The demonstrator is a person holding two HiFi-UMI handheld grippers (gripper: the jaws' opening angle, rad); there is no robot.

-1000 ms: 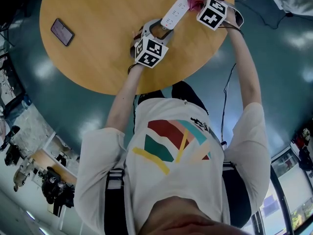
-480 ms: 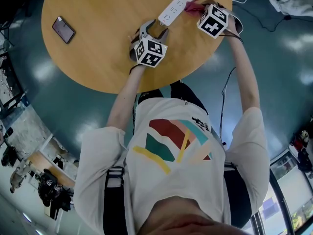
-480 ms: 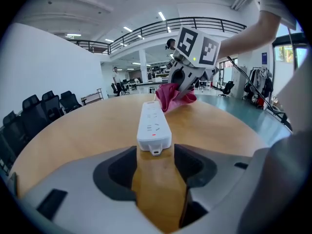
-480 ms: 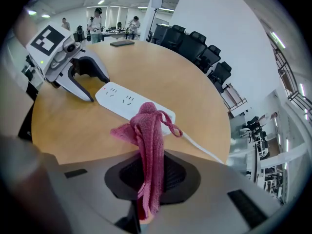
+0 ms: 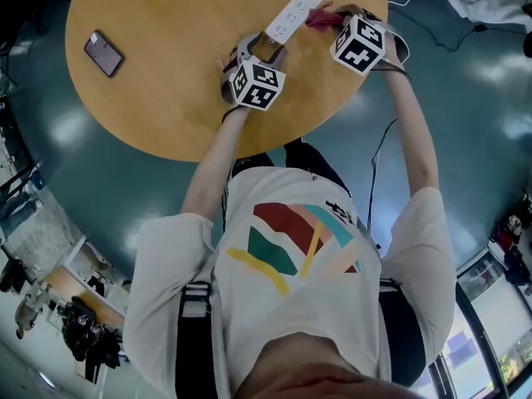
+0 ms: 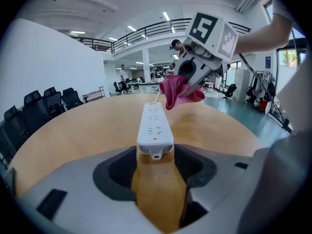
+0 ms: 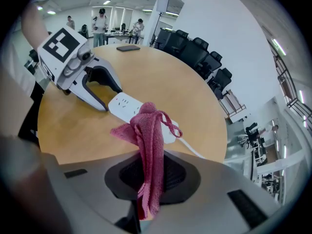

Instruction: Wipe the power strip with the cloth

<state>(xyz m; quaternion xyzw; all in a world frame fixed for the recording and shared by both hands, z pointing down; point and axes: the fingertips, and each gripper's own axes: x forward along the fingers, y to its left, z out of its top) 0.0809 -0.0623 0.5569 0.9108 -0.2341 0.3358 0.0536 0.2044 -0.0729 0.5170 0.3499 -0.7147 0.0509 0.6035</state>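
A white power strip (image 5: 291, 13) lies on the round wooden table (image 5: 166, 98), its cord running off the far edge. My left gripper (image 5: 264, 50) has its jaws closed on the strip's near end (image 6: 155, 150), one pad on each side. In the left gripper view a red light shows on the strip (image 6: 155, 123). My right gripper (image 5: 332, 17) is shut on a pink knitted cloth (image 7: 148, 145). The cloth (image 6: 178, 90) hangs bunched just above the strip's far half, to its right side.
A dark phone (image 5: 103, 53) lies on the table's far left. Office chairs (image 7: 204, 57) stand beyond the table, and several people are far off in the hall. The table's edge runs close under my right gripper.
My right gripper has risen a little with the cloth and drawn back toward the table's near edge. The left gripper keeps its hold on the strip's end.
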